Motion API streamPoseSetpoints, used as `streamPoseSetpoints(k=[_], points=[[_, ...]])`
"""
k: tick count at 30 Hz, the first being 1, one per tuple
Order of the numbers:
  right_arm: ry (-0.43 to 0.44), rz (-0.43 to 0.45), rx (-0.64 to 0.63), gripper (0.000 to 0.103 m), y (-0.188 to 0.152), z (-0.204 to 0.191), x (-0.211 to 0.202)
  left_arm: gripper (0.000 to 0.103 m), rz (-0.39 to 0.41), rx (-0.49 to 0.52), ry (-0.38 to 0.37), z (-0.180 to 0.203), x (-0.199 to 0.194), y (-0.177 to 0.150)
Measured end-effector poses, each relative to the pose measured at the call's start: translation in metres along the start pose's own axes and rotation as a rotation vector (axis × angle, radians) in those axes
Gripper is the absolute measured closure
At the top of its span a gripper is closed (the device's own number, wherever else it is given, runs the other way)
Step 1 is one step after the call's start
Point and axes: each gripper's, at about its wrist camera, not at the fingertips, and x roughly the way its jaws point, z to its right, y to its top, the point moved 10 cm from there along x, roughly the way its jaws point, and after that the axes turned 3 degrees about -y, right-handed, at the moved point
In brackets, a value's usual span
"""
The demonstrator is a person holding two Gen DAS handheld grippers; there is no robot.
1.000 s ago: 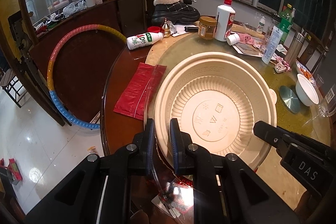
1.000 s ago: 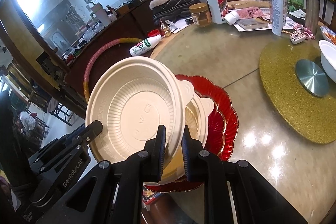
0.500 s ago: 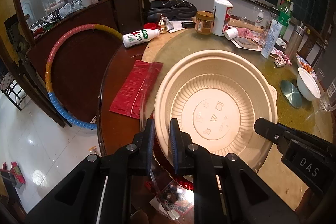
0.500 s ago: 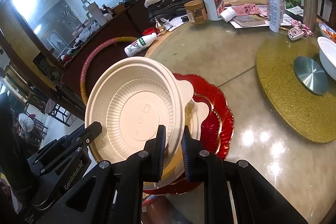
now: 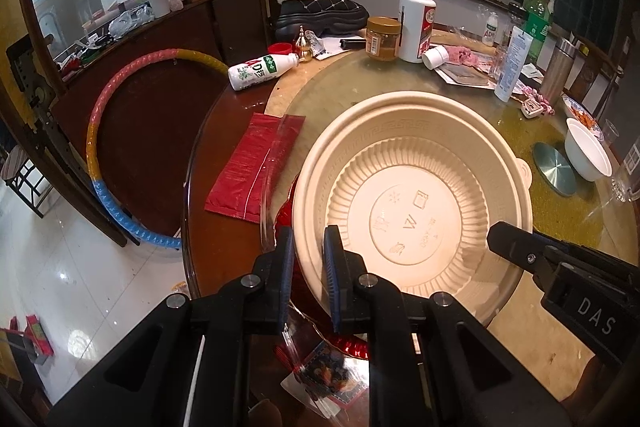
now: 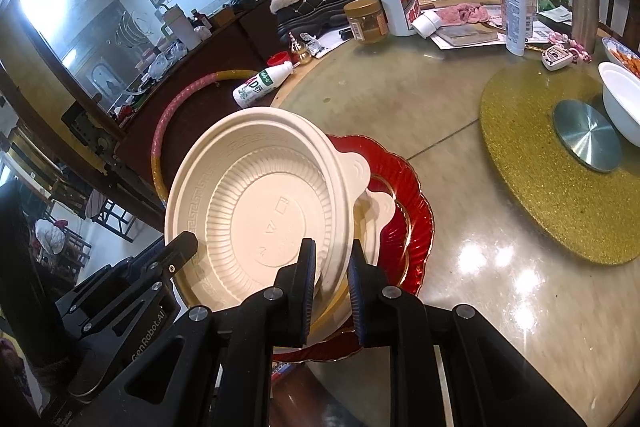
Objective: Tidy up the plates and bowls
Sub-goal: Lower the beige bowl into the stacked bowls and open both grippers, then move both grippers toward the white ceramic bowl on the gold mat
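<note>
**Two grips on one thin rim**

Two hand-held grippers hold the same wide, cream-coloured, ribbed disposable bowl [image 5: 412, 195]. The left hand-held gripper [image 5: 308, 279] is nearly closed, pinching the near rim between its blue-padded fingers; the right hand-held gripper [image 6: 330, 291] is clamped narrowly on the opposite edge, close to one of the small tab handles. The bowl hangs tilted above a stack by the edge of the round glass-topped surface [image 6: 440, 307]: a second cream bowl [image 6: 374, 223] resting in a scalloped red plate with a gold edge [image 6: 412, 211]. Whether the held bowl touches the one beneath, I cannot tell.

It looks light and rather thin, probably moulded pulp or plastic, so the rim would likely flex if squeezed hard or lifted from one side only. The flat rim lip seems the sensible place to hold it, as both grippers do now, since the ribbed wall slopes and would slip. The red plate looks glossy and more brittle, so I'd want the bowl lowered gently to nest.
</note>
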Motion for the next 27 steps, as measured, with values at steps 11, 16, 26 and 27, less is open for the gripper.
streamPoseSetpoints(k=[11,16,26,27], points=[[-0.005,0.011,0.008,0.081,-0.001,0.004,-0.004,0.09,0.009,0.005,-0.002,0.001,-0.005,0.0],[-0.047,0.05,-0.013,0.05,0.002,0.007,-0.011,0.081,0.052,0.011,0.011,-0.002,-0.015,0.006],[-0.188,0.152,-0.098,0.023,0.005,0.017,-0.031,0.045,0.088,-0.029,0.007,-0.009,-0.022,0.006],[-0.205,0.164,-0.103,0.021,0.005,0.019,-0.034,0.045,0.089,-0.03,0.005,-0.008,-0.023,0.006]])
